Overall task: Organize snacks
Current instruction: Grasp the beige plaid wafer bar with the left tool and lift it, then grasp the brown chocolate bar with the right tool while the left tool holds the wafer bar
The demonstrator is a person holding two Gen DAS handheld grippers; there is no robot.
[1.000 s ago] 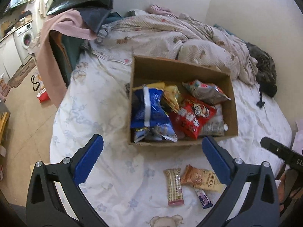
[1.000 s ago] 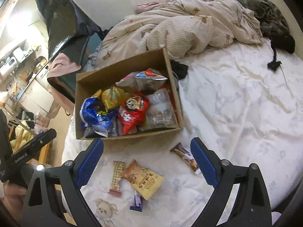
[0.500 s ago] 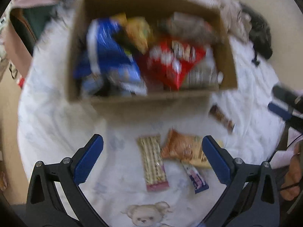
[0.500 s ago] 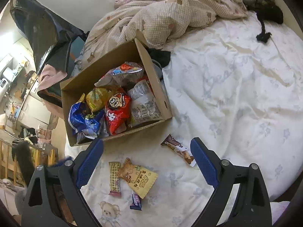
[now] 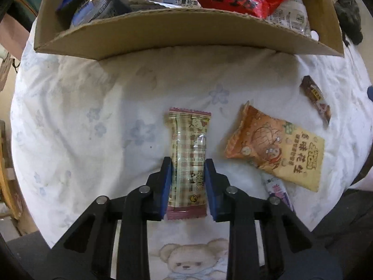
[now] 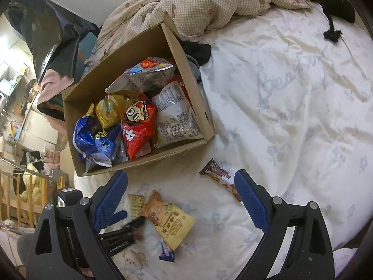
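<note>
My left gripper is shut on a long plaid snack bar lying on the white bed sheet, just in front of the cardboard box. The box holds several snack bags. An orange peanut bag lies right of the bar, a brown chocolate bar farther right, and a small purple packet beneath the orange bag. My right gripper is open and empty above the sheet, with the orange bag and chocolate bar below it. The left gripper shows on the plaid bar.
A rumpled checked duvet lies behind the box. Dark clothes lie at the far right of the bed. The bed edge and a cluttered room with a wooden rail are to the left. A bear print marks the sheet near me.
My left gripper dropped down from above the box to the sheet and closed on the plaid snack bar. My right gripper moved a little closer to the loose snacks and stayed open.
</note>
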